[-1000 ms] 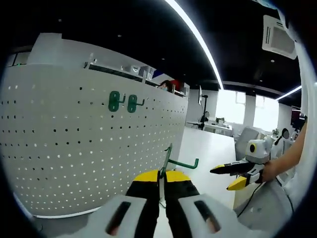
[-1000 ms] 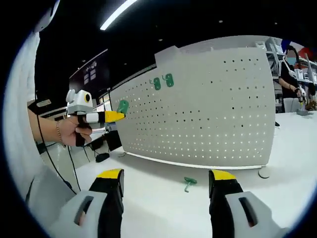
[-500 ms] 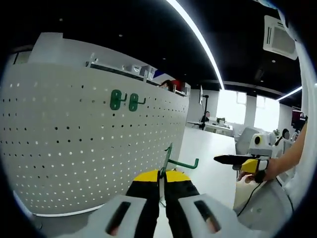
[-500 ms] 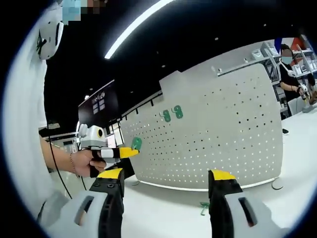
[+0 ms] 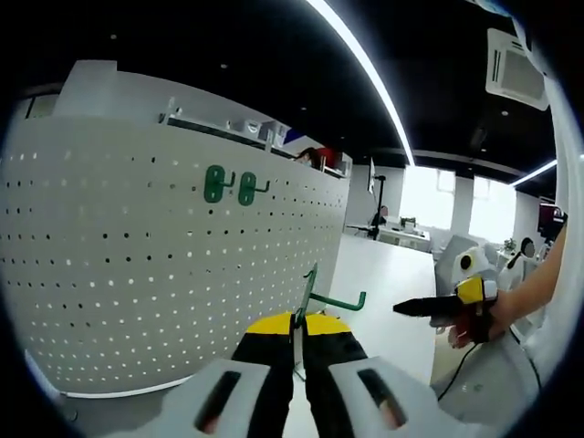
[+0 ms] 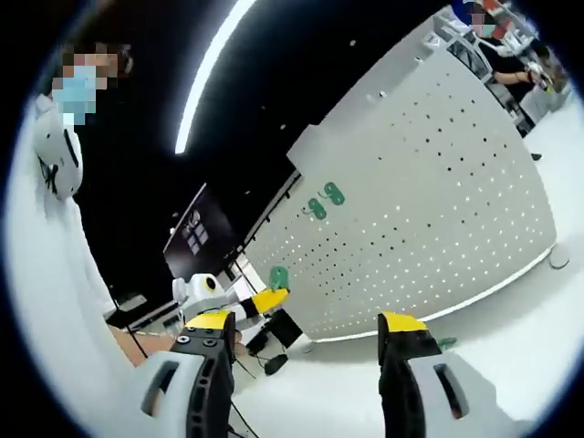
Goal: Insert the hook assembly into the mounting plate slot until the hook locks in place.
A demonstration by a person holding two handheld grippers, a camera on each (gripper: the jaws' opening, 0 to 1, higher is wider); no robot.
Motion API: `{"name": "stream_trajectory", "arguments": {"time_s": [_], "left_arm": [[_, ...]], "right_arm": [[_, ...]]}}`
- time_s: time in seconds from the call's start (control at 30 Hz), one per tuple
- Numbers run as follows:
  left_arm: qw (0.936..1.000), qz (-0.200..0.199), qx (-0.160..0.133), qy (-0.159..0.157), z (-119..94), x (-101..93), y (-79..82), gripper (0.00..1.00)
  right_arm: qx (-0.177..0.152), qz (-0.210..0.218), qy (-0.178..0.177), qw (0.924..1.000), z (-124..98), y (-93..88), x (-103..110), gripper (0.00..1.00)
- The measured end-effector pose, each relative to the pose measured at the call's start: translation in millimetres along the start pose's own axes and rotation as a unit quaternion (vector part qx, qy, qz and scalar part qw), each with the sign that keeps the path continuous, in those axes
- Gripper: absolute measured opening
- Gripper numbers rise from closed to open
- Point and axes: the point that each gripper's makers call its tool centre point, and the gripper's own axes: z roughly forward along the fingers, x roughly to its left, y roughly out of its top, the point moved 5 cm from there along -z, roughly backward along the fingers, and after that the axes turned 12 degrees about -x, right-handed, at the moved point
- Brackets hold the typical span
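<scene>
Hook assembly (image 5: 315, 297) was pinched upright in the left claw (image 5: 297, 339), facing the mounting plate (image 5: 164, 265) ahead-left; the right claw (image 6: 301, 328) was held spread, farther off.

- Two hooks (image 5: 228, 185) sit side by side high on the pegboard (image 5: 137, 274).
- The left tool (image 5: 297, 336) holds a hook assembly (image 5: 319, 297) right of the pegboard.
- The right tool (image 5: 443, 306) lies farther right.
</scene>
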Motion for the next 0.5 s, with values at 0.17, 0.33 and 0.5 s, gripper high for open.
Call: {"name": "stream_trajectory", "arguments": {"time_s": [0.17,0.33,0.5], "left_arm": [[1.0,-0.001,0.001,-0.001,0.6,-0.8,-0.7,0.01],[1.0,0.0,-0.001,0.0,0.6,-1.3,-0.1,0.01],[1.0,0.0,-0.001,0.001,-0.3,-1.8,0.1,0.01]], "right_arm": [[0.005,-0.009,0.0,1.0,-0.1,-1.6,0.7,0.59],[0.006,-0.018,0.002,0.9998,2.8,-2.6,1.9,0.57],[0.009,-0.022,0.01,0.9997,9.4,-7.1,5.2,0.57]]}}
